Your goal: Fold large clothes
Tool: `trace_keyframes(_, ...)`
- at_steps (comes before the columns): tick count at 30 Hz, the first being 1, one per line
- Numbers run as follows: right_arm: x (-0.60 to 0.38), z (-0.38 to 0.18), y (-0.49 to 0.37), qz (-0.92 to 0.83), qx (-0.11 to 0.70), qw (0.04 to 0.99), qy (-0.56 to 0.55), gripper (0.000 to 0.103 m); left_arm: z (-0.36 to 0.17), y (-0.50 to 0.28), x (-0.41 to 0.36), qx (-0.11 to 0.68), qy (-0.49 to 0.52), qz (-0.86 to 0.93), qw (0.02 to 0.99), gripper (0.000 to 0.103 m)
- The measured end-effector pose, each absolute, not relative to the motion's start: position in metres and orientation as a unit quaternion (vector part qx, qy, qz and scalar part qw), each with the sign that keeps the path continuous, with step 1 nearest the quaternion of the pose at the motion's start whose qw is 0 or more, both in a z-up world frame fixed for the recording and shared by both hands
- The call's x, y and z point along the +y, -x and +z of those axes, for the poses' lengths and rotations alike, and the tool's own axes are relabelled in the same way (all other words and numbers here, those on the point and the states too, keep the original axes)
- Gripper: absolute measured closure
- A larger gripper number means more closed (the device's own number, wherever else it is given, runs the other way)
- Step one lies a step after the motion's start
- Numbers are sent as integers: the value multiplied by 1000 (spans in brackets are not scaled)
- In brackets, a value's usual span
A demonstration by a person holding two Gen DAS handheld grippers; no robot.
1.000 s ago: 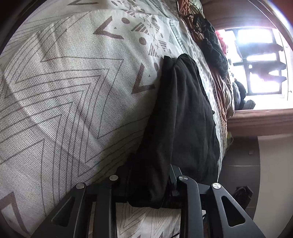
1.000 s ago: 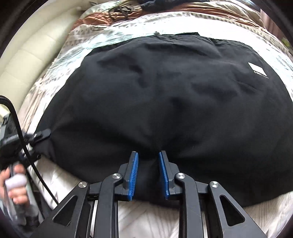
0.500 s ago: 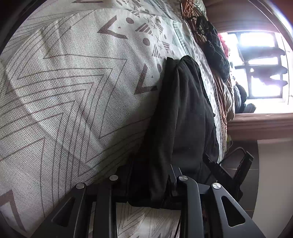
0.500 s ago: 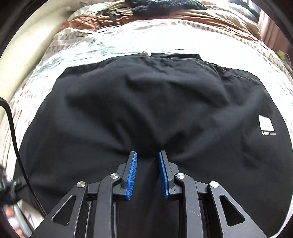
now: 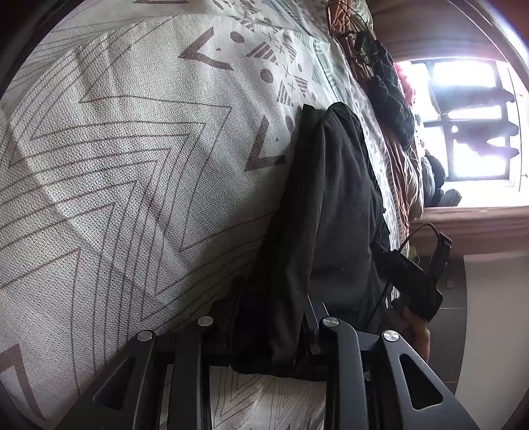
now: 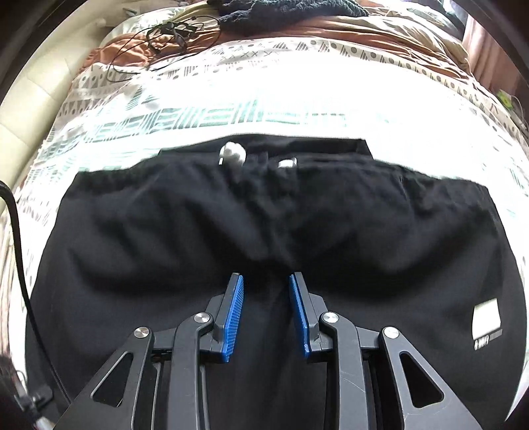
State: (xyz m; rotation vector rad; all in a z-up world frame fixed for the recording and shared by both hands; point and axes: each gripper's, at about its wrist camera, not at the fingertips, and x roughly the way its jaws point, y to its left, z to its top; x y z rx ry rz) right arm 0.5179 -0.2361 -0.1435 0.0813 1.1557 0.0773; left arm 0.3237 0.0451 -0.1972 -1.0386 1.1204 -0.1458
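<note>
A large black garment (image 6: 264,225) with a white logo patch (image 6: 486,317) lies on a patterned bedsheet (image 6: 231,109). My right gripper (image 6: 266,287) is shut on a bunched fold of the garment between its blue pads (image 6: 233,314). A lower layer with white drawstring tips (image 6: 233,153) shows beyond the lifted edge. In the left wrist view the same garment (image 5: 330,205) hangs as a dark band against the sheet (image 5: 132,165). My left gripper (image 5: 267,317) is shut on its near end. The right gripper (image 5: 416,281) shows at the right.
Black cables (image 6: 165,36) and a dark knitted item (image 6: 281,11) lie on a brown blanket (image 6: 330,29) at the far side of the bed. A cream padded headboard (image 6: 23,112) is at the left. A bright window (image 5: 469,122) is in the left wrist view.
My right gripper has pulled the garment's edge toward the near side, uncovering more sheet and the drawstring layer. The right gripper has come into the left wrist view.
</note>
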Motion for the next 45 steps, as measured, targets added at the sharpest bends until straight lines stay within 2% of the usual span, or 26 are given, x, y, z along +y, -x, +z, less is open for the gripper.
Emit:
trace_keyframes(11,-235,-129,-541,29,542,838,-49,76,-200,-315,45,500,484,-67,715,76)
trace_keyframes(19,-249,-96,-475,71,524,844,-87,76,-196,-312,48,501,492,-71,708,79)
trace_keyframes(28,-274,-71,-398,84,494,852,-153,76,-166,-314,47,478,493,-104,720,85)
trace_keyframes(36,-269,-91,-357,111,513,832,-177,76,-130,-318,36,452,485,-139,735,87)
trace_keyframes(45,-243,-147,-333,126,553,808,-159,76,-88,-327,3,436,444,-168,765,87)
